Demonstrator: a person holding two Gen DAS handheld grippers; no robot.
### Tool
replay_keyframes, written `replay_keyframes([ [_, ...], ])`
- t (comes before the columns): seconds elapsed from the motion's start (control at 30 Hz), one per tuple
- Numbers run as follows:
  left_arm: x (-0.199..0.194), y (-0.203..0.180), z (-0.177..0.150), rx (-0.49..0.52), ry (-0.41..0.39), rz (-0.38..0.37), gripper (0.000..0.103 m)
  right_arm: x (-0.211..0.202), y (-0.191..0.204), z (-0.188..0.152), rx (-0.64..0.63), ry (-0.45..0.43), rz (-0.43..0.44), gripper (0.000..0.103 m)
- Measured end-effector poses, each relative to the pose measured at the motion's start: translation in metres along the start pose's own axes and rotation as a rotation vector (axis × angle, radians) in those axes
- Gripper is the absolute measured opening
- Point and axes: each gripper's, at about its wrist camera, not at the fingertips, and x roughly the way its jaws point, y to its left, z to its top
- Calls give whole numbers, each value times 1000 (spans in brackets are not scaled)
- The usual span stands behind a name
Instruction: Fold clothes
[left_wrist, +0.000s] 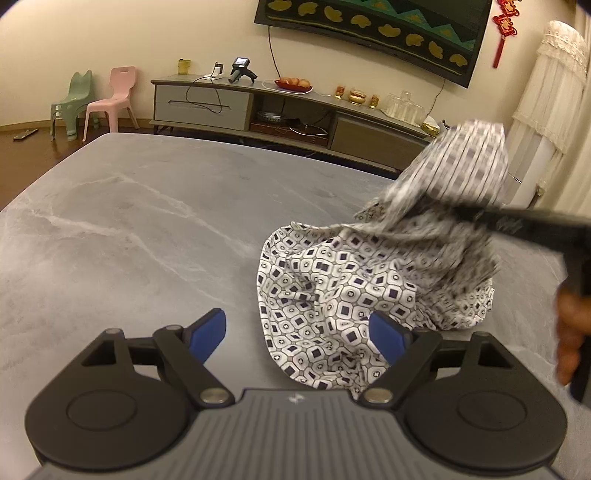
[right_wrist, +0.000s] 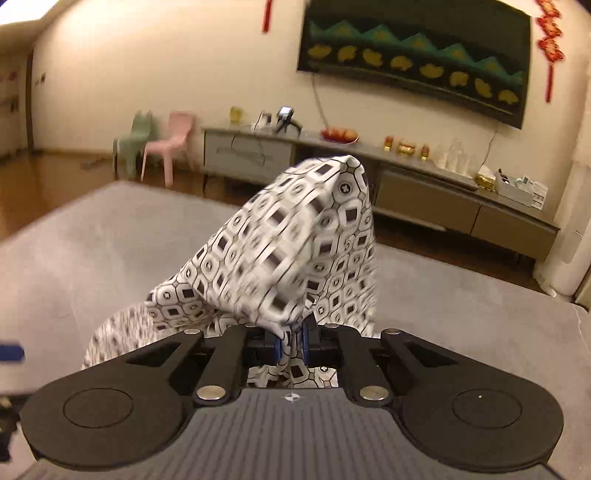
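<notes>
A white garment with a dark geometric print (left_wrist: 332, 295) is bunched on the grey marble table (left_wrist: 129, 221), right of centre. My left gripper (left_wrist: 297, 334) is open just above the table, its blue pads on either side of the garment's near hem, with no grip on it. My right gripper (right_wrist: 290, 341) is shut on a fold of the garment (right_wrist: 295, 240) and lifts it, so cloth drapes over its fingers. In the left wrist view the right gripper (left_wrist: 535, 225) comes in from the right, blurred, holding the raised part of the cloth.
A hand (left_wrist: 570, 332) holds the right gripper at the right edge. Beyond the table stand a long low cabinet (left_wrist: 258, 107) with small items, a pink chair (left_wrist: 110, 99) and a green chair (left_wrist: 70, 103). The table's left half (left_wrist: 92, 258) is bare stone.
</notes>
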Motion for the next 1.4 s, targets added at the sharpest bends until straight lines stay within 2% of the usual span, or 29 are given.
replay_keyframes([
  [0.13,-2,-1,-1,6,-1,-6,87,-70,-17,8,71,-173,25,4],
  [0.23,-2,-2,-2,10,-1,-1,87,-131,-28,-10,137,-276,29,4],
  [0.3,-1,-4,-3,16,2,1,87,-145,-36,-40,168,-246,0,4],
  [0.4,2,-8,-5,26,12,6,87,-118,-46,-96,143,-42,-82,5],
  [0.43,3,-8,-6,27,16,6,87,-122,-50,-97,151,-49,-89,7],
  [0.5,5,-9,-8,28,23,5,87,-131,-58,-99,167,-64,-104,18],
  [0.53,6,-9,-9,28,27,4,87,-135,-62,-100,175,-71,-111,42],
  [0.57,9,-12,-10,35,31,-4,87,-140,-66,-100,183,-78,-119,75],
  [0.6,12,-16,-11,44,34,-14,89,-144,-70,-101,191,-86,-126,89],
  [0.63,15,-20,-12,52,37,-23,90,-148,-74,-102,199,-93,-133,96],
  [0.77,29,-36,-17,87,51,-62,92,-157,-86,-96,191,-131,-154,99],
  [0.83,38,-46,-19,113,55,-73,92,-136,-84,-85,116,-116,-149,101],
  [0.87,46,-52,-21,131,53,-70,92,-118,-82,-83,73,-76,-140,101],
  [0.9,53,-54,-21,137,58,-72,85,-93,-81,-86,34,-12,-125,101],
  [0.93,59,-56,-21,141,63,-76,51,-67,-79,-94,9,61,-99,91],
  [0.97,66,-57,-21,145,69,-80,29,-55,-84,-97,22,93,-77,55],
  [1.0,72,-58,-21,150,75,-85,4,-44,-88,-100,35,126,-55,33],
  [1.03,72,-54,-17,115,61,-95,0,-33,-93,-103,48,159,-34,24],
  [1.07,62,-49,-9,95,7,-81,0,-25,-97,-105,61,181,-19,20],
  [1.1,50,-44,0,82,-56,-61,0,-36,-102,-101,69,141,-44,15],
  [1.17,6,-26,19,33,-215,-70,0,-75,-107,-87,77,14,-111,3],
  [1.23,-38,-8,33,-2,-376,-66,0,-124,-120,-72,164,-137,-87,3],
  [1.27,-46,1,35,-14,-402,-36,0,-140,-126,-72,205,-176,-67,3],
  [1.3,-50,9,37,-27,-416,-1,0,-153,-131,-72,235,-203,-58,3],
  [1.37,-21,25,31,-88,-251,-15,0,-147,-143,-90,173,-132,-164,3],
  [1.4,-5,33,27,-119,-158,-26,0,-133,-153,-108,142,-58,-256,3],
])
